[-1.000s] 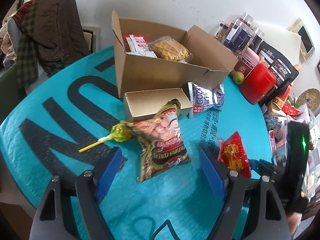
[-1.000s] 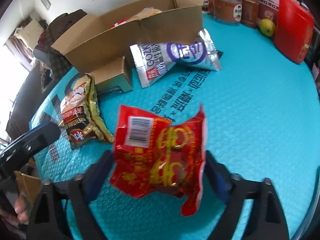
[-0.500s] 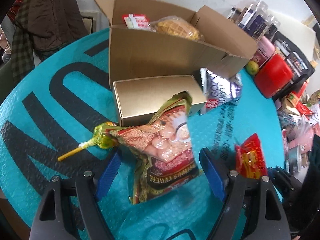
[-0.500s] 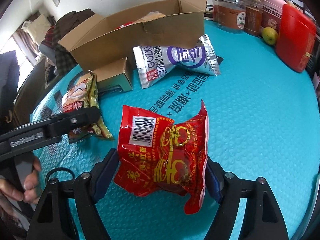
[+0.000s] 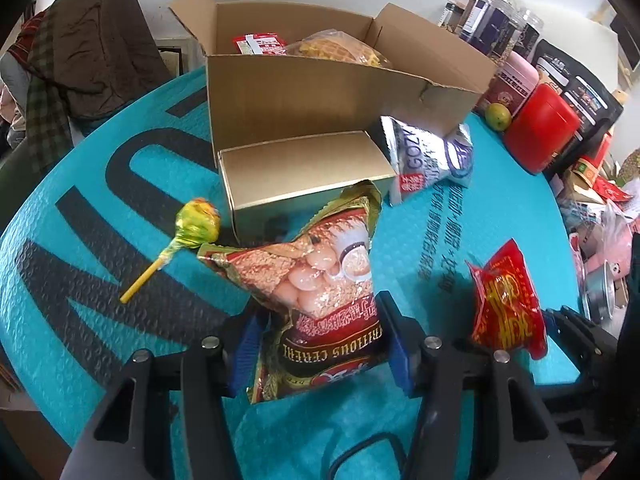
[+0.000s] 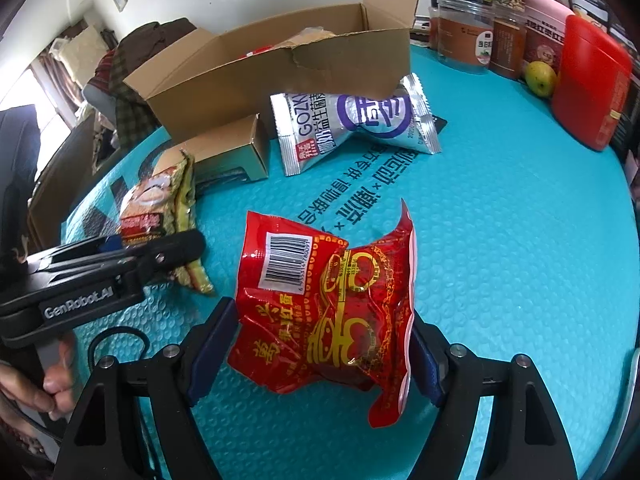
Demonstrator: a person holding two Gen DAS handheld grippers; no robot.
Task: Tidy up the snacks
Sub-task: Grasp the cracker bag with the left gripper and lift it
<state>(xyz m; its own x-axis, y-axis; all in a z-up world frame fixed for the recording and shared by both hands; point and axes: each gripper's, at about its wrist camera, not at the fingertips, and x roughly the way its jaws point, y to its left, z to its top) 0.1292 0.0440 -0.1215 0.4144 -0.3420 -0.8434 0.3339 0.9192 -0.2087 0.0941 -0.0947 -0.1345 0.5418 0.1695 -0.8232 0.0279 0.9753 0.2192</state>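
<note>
- Closing around the lower end of the crinkled gold-and-red cereal packet (image 5: 320,292), the left gripper (image 5: 320,344) has its blue-padded fingers (image 5: 246,340) on either side of the bag; whether the pads already press the foil is hard to tell from this angle.
- Gripping low leaves the packet's torn top free, which should let it go mouth-up into the open brown cardboard box (image 5: 320,100) behind.
- The right gripper (image 6: 320,348) holds the red foil snack pouch (image 6: 328,312) clear of the turquoise bubble-textured tabletop (image 6: 500,260), its fingers (image 6: 212,340) set wide against the pouch's puffed sides.
- The box already contains a red-and-white packet (image 5: 258,44) and a bag of yellow waffle snacks (image 5: 340,48), so it reads as the collecting place.
- A small gold carton (image 5: 304,172) sits tight against the box's front wall, right behind the cereal packet; lifting upward before moving forward looks safest.
- A yellow-wrapped lollipop (image 5: 192,232) lies just beside the packet's corner, and a silver-and-purple packet (image 6: 352,124) leans at the box's front corner.
- Open tabletop lies between the two grippers; jars and a red canister (image 6: 588,80) crowd the far edge.
</note>
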